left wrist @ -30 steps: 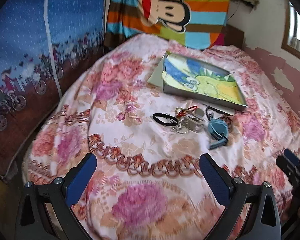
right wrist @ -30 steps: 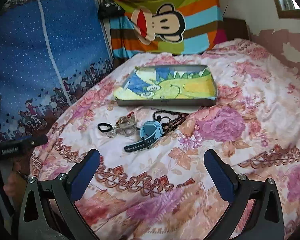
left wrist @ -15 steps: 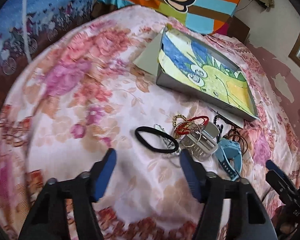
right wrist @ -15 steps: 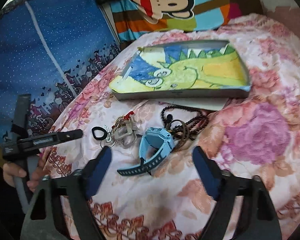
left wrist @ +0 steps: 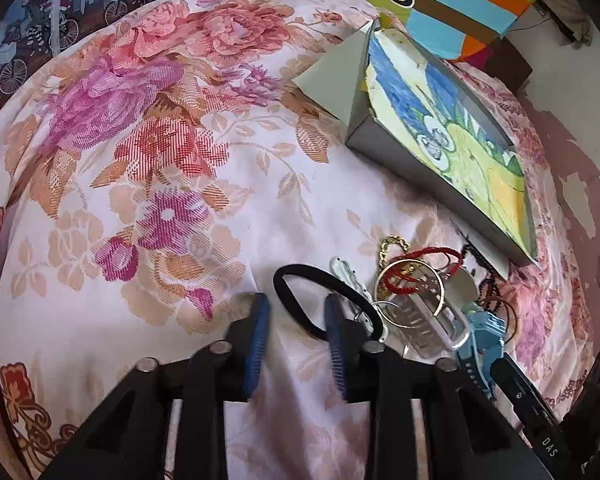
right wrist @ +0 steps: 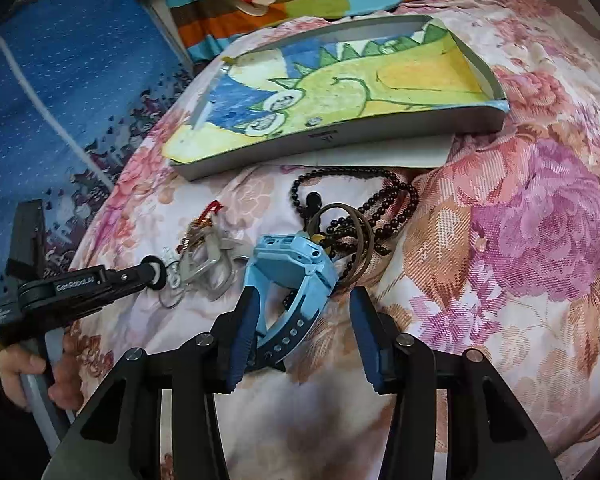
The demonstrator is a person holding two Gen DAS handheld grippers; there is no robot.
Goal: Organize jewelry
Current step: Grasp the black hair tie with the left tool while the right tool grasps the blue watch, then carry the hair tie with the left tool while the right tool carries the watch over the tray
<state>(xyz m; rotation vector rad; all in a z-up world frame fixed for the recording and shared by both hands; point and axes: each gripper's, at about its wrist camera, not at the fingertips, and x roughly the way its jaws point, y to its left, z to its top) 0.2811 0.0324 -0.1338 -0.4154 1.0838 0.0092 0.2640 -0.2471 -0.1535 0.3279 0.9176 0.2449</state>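
Nothing has yet gone into the shallow grey box [right wrist: 400, 128] with the dinosaur drawing lying in it, so the sorting looks barely begun. All the jewelry sits in one heap on the flowered bed [left wrist: 140, 160] just in front of that box: a black hair tie [left wrist: 296, 280], a red cord bracelet [left wrist: 410, 276], a clear hair clip [left wrist: 424, 320], a blue watch [right wrist: 292, 272] and a dark bead necklace [right wrist: 380, 200]. The left tongs [left wrist: 296, 332] are released, narrowly parted around the near loop of the hair tie. The right tongs [right wrist: 304, 332] are released too, straddling the watch strap without gripping it. Every piece remains to be moved.
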